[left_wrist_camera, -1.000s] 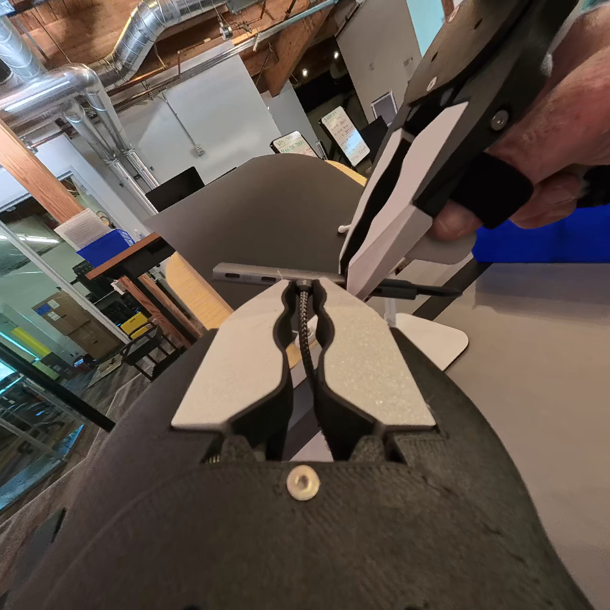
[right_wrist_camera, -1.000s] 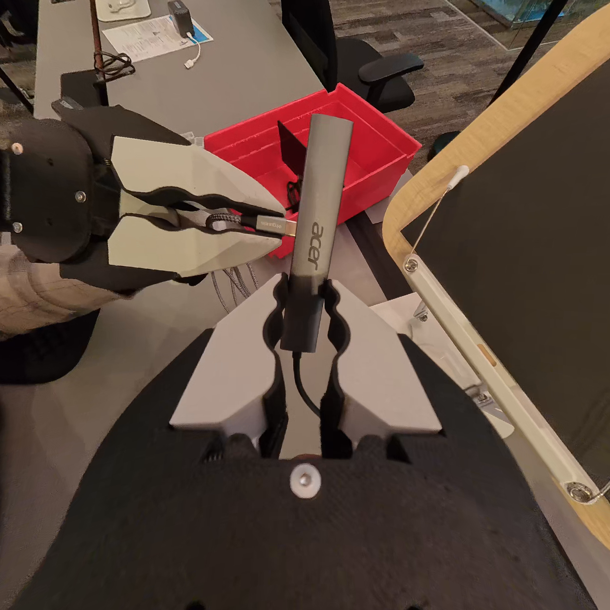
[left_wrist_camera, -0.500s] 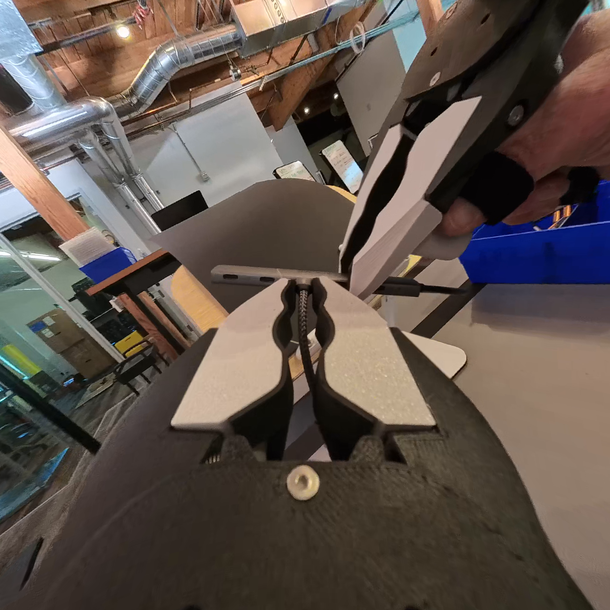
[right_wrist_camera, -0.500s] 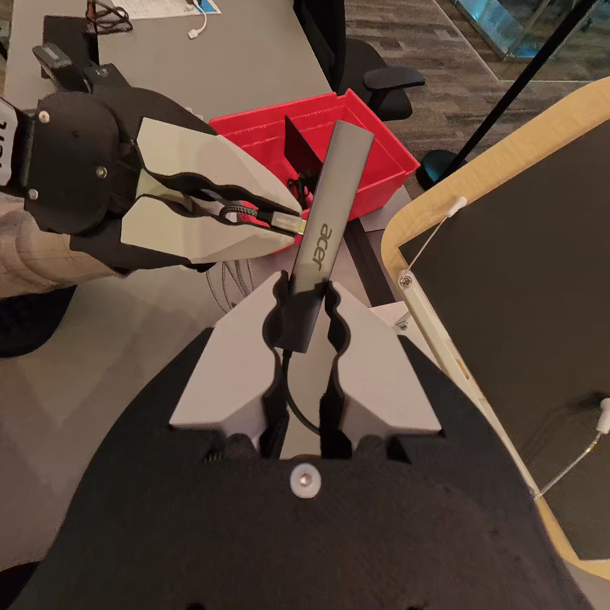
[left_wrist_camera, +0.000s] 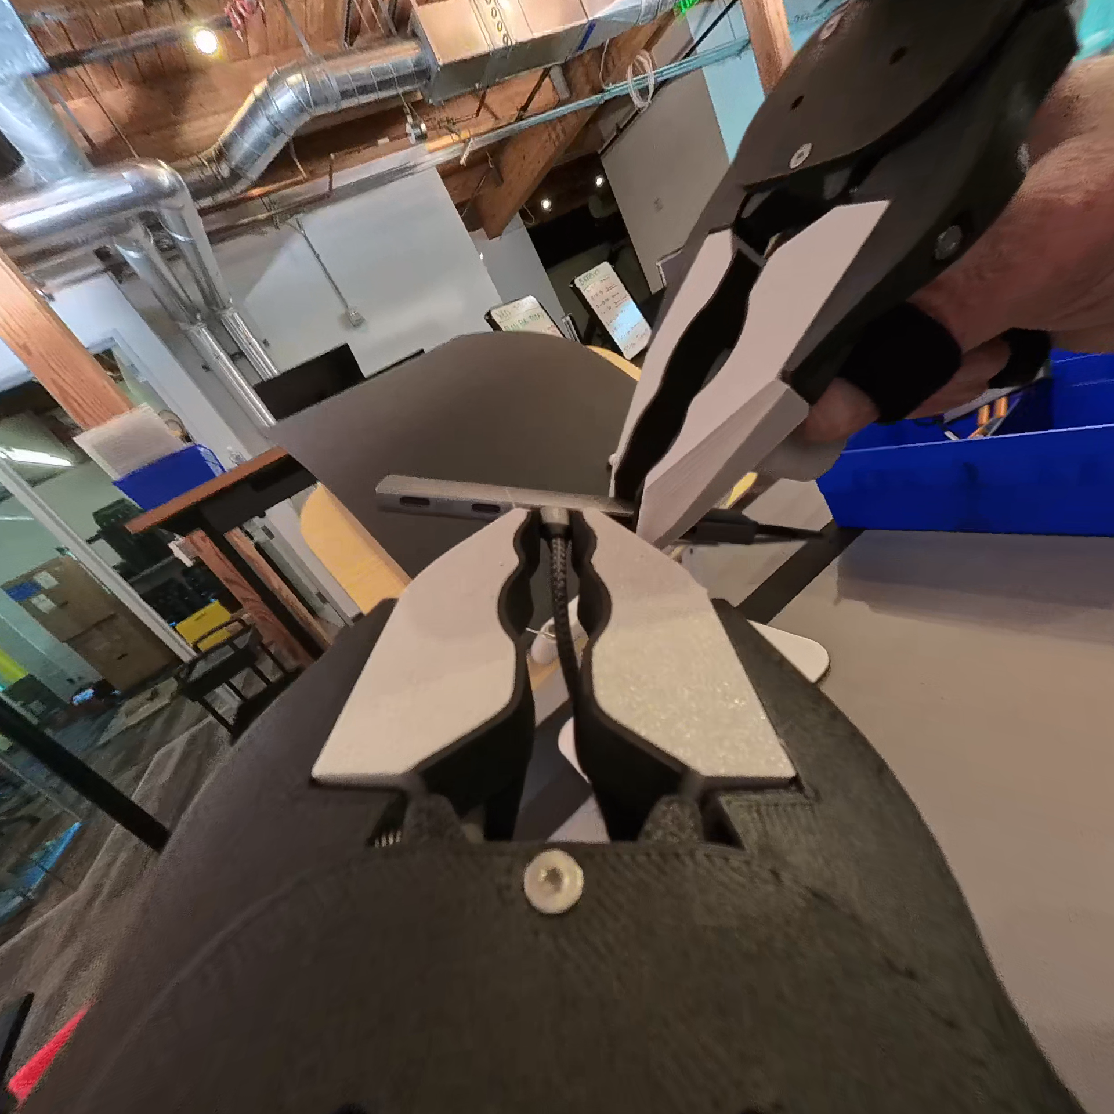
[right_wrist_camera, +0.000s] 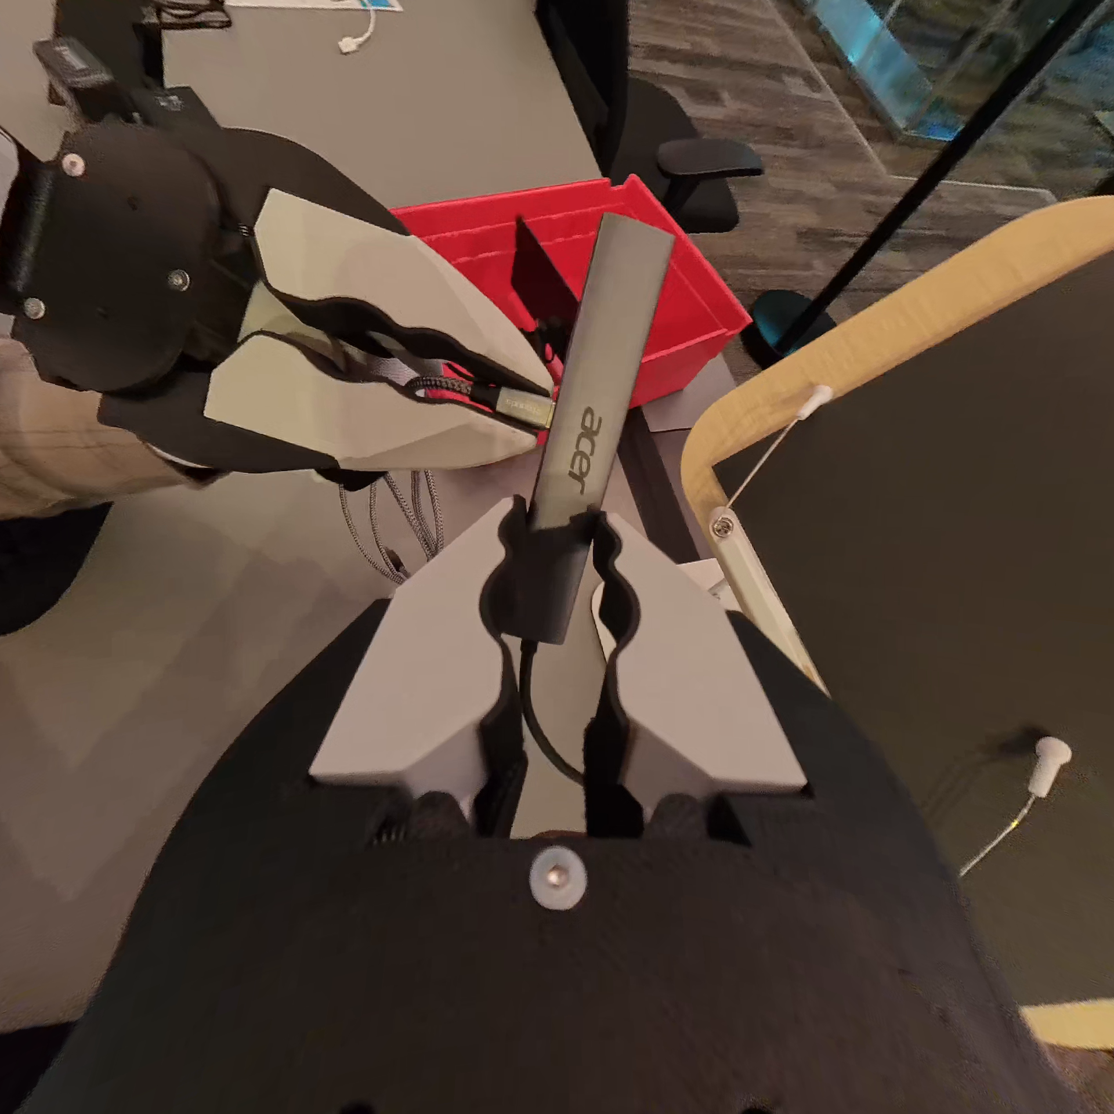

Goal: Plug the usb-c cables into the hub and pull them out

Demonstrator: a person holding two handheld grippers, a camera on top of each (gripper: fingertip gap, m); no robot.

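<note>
My right gripper (right_wrist_camera: 551,521) is shut on the near end of a slim grey USB hub (right_wrist_camera: 609,361) and holds it in the air, pointing away. My left gripper (left_wrist_camera: 550,517) is shut on a braided grey USB-C cable (left_wrist_camera: 560,579). Its metal plug (right_wrist_camera: 523,405) sits against the hub's left side edge, seemingly in a port. In the left wrist view the hub (left_wrist_camera: 458,497) lies crosswise with two empty ports showing, and the right gripper (left_wrist_camera: 633,509) comes in from the upper right. In the right wrist view the left gripper (right_wrist_camera: 542,416) comes in from the left.
A red bin (right_wrist_camera: 681,289) stands beyond the hub on the grey table (right_wrist_camera: 181,633). A blue bin (left_wrist_camera: 964,482) stands at the right. A dark panel with a pale wooden rim (right_wrist_camera: 844,361) rises close on the right. More braided cables (right_wrist_camera: 392,524) lie on the table below the grippers. The grippers are tip to tip, or close to it.
Both grippers have kept their grip. The plug has closed the small gap and now sits against the hub's side. The hub has tilted a little to the right and both views have shifted.
</note>
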